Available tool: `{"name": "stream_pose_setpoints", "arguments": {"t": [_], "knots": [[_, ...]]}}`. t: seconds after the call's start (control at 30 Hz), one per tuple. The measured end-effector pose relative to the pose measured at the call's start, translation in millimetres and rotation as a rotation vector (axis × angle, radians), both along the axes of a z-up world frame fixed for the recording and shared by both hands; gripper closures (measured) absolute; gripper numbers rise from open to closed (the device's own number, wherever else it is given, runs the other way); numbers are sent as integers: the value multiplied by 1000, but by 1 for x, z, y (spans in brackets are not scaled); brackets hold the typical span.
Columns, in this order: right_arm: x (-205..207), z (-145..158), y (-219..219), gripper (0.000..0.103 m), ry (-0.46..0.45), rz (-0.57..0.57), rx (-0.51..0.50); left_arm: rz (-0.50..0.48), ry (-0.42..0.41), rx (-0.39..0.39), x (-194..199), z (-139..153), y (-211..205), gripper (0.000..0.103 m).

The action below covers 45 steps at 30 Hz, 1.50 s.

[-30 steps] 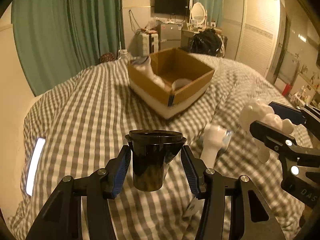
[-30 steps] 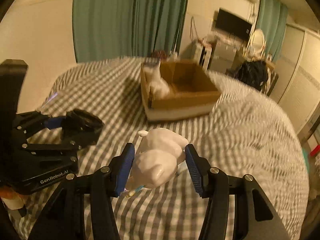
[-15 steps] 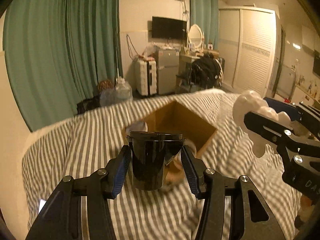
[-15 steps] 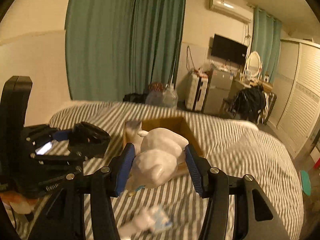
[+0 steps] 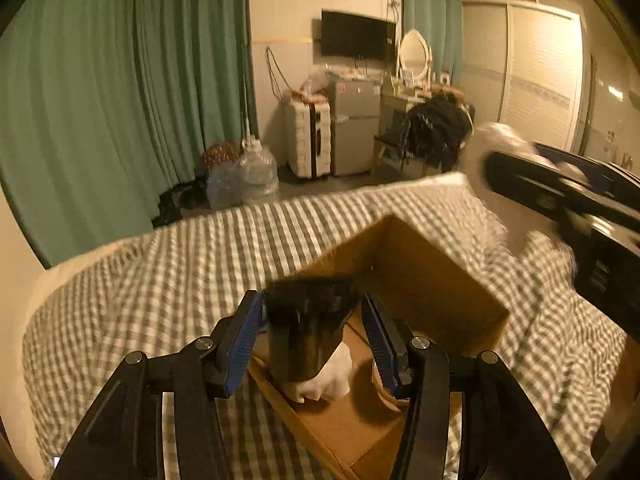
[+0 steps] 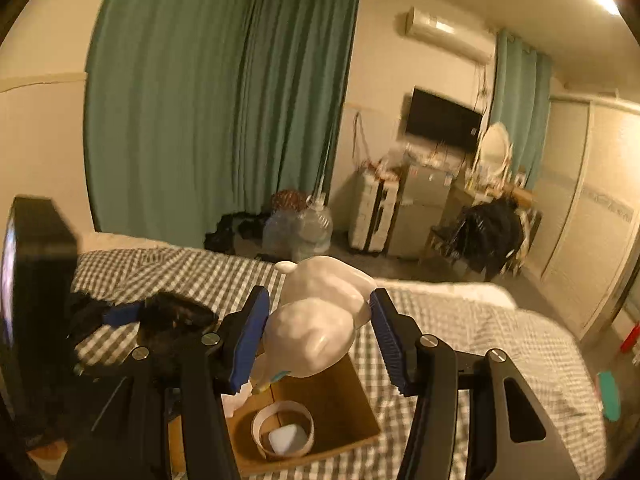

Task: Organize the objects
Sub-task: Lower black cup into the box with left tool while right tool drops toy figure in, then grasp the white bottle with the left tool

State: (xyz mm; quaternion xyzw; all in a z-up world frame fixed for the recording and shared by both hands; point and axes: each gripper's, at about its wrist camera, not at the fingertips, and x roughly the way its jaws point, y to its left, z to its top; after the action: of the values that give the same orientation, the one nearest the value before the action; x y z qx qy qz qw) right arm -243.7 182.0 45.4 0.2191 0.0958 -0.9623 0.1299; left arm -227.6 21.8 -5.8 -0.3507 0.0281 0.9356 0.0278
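Observation:
My left gripper is shut on a black cup and holds it over the near left part of the open cardboard box on the checked bed. My right gripper is shut on a white animal figurine and holds it above the same box. Inside the box lie a white round tub and a white soft item. The right gripper with the figurine shows blurred at the right of the left wrist view. The left gripper with the cup shows at the left of the right wrist view.
The checked bedspread surrounds the box. Beyond the bed's far edge stand green curtains, water jugs, a suitcase, a small fridge and a chair with a black bag. A wardrobe is at the right.
Both grippers have moved forward with their loads, from the near side of the bed to over the box. The box now lies right below them.

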Motion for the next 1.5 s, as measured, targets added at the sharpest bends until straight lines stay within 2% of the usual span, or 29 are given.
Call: {"name": "stream_pose_setpoints", "arguments": {"t": [0.13,0.23,0.4,0.53,0.57,0.6,0.63,0.67,0.7,0.73,0.77,0.9,1.07,1.23,1.33,1.4,1.5], "knots": [[-54,-41,-7,51,-105,23,-11,-7,-36,-21,-13,-18,9,50],[-78,-69,-9,51,-169,35,2,-23,-55,-28,-13,-30,17,50],[-80,-105,5,51,-249,46,-16,-50,-72,-52,-13,-45,30,50],[-81,-120,18,51,-312,60,-47,-46,-94,-40,-12,-54,29,50],[-78,-121,21,49,-310,54,-51,-47,-96,-40,-10,-55,30,49],[-76,-121,25,40,-304,42,-58,-49,-97,-40,-8,-54,30,49],[-75,-119,30,35,-300,31,-65,-52,-96,-42,-4,-52,30,47],[-73,-115,36,28,-290,17,-81,-53,-94,-43,2,-50,30,39],[-75,-112,44,27,-283,10,-97,-53,-91,-43,9,-48,29,34],[-69,-104,52,27,-273,-1,-125,-54,-83,-40,16,-42,29,24],[-60,-97,54,26,-267,-9,-139,-57,-71,-36,21,-37,27,22],[-21,-62,71,24,-233,-42,-156,-82,-29,-38,60,-11,25,22],[53,-23,78,24,-183,-37,-41,-80,4,-28,113,18,23,21],[119,12,82,24,-129,-3,27,-73,24,-31,149,35,26,21],[158,20,78,24,-105,22,52,-71,20,-18,167,36,21,21],[168,21,76,24,-103,33,63,-71,17,-22,176,32,19,21],[185,6,75,24,-123,60,75,-75,3,-36,185,19,20,21]]}}
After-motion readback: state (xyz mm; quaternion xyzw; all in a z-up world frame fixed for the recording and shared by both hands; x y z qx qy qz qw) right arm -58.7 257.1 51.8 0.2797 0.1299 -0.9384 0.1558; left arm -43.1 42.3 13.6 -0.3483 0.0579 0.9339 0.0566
